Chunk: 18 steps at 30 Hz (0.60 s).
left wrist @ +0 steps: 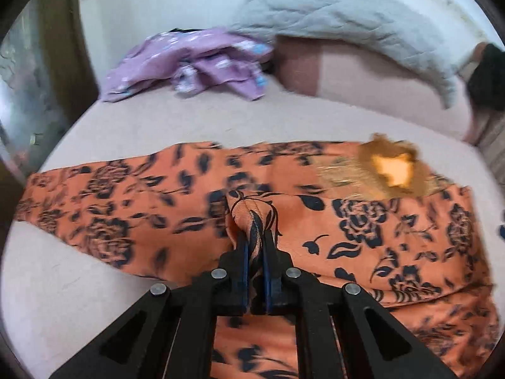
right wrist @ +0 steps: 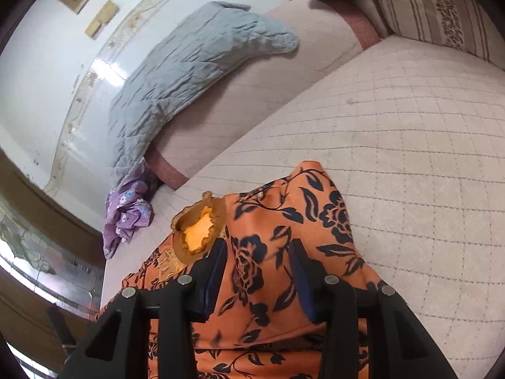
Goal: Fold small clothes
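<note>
Left tool (left wrist: 254, 243): jaws nearly closed, pinching a raised fold of the orange dress (left wrist: 363, 221). The seam of the fold stands up between the 2 blue pads (left wrist: 243, 259); cloth fills the narrow gap.

Right tool (right wrist: 257, 271): jaws wide apart, dress (right wrist: 262, 252) lying between them. Left finger (right wrist: 216, 271) sits just beside the gold neckline (right wrist: 199, 227). Whether either finger touches the cloth cannot be told.

Dress: orange with dark floral print, spread across the bed (left wrist: 221, 120), partly folded, one layer edge running across the middle in the left view. Neckline toward the right end in that view.

Hard to make out:
- Left view is motion-blurred, print on the left half smeared.
- Near end of the dress is cut off by the tool bodies and frame edge in both views.
- Purple garment (left wrist: 189, 63) crumpled at the far side of the bed, shape unclear.
- Grey quilt (left wrist: 347, 19) drapes over a pink bolster (left wrist: 363, 79), hiding its top.
- Dark object (left wrist: 486, 75) at the right edge, unidentifiable.
</note>
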{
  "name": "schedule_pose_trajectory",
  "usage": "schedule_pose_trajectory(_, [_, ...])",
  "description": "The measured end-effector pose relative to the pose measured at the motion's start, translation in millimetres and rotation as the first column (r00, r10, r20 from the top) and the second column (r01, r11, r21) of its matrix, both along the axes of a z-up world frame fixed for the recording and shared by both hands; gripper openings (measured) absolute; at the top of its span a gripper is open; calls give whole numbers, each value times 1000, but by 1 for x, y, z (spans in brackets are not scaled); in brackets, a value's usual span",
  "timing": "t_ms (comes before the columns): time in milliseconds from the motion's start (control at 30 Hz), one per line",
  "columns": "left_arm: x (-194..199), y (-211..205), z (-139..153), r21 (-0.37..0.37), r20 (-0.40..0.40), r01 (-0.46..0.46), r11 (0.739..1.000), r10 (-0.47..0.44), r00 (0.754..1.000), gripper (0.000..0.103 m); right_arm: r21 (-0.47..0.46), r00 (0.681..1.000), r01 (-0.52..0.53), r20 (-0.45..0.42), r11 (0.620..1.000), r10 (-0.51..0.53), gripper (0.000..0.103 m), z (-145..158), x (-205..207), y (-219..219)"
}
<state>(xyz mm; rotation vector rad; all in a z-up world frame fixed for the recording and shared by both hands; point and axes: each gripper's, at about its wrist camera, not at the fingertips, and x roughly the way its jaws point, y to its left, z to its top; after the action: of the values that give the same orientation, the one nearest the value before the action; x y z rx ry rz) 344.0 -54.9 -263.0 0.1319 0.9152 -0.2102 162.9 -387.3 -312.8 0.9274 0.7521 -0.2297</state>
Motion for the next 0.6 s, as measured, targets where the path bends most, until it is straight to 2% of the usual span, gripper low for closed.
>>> schedule_pose_trajectory(67, [4, 2, -5, 17, -37, 11, 1000, -10, 999, 13, 28, 999, -43, -16, 999, 43, 44, -8, 7, 6])
schedule_pose_trajectory(133, [7, 4, -10, 51, -85, -5, 999, 10, 996, 30, 78, 984, -125, -117, 989, 134, 44, -29, 20, 15])
schedule_pose_trajectory(167, [7, 9, -10, 45, -94, -7, 999, 11, 996, 46, 97, 976, -136, -155, 986, 150, 44, -38, 23, 18])
schedule_pose_trajectory(200, [8, 15, -6, 15, -85, -11, 1000, 12, 996, 56, 130, 968, -147, -183, 981, 169, 44, -47, 25, 22])
schedule_pose_trajectory(233, [5, 25, 0, -5, -69, -23, 1000, 23, 997, 59, 157, 964, -150, -195, 976, 180, 44, -53, 26, 23])
schedule_pose_trajectory(300, [1, 50, 12, -39, -30, -77, 996, 75, 997, 70, 150, 972, -137, -172, 979, 162, 46, -48, 22, 24])
schedule_pose_trajectory(367, [4, 84, 20, -66, -1, -177, 982, 177, 984, 76, 112, 978, -152, -126, 982, 166, 46, -35, 20, 26])
schedule_pose_trajectory(400, [9, 109, 20, -83, -3, -262, 962, 262, 965, 77, 84, 979, -160, -113, 984, 169, 46, -27, 19, 28])
schedule_pose_trajectory(467, [13, 151, 17, -126, -40, -381, 916, 379, 925, 77, 30, 979, -173, -104, 985, 175, 53, -17, 17, 35])
schedule_pose_trajectory(567, [19, 220, -2, -215, -170, -569, 794, 543, 822, 77, 22, 975, -186, -117, 982, 188, 53, -17, 18, 44])
schedule_pose_trajectory(600, [18, 244, -11, -254, -211, -624, 739, 587, 782, 77, 30, 974, -191, -120, 981, 193, 53, -18, 20, 46])
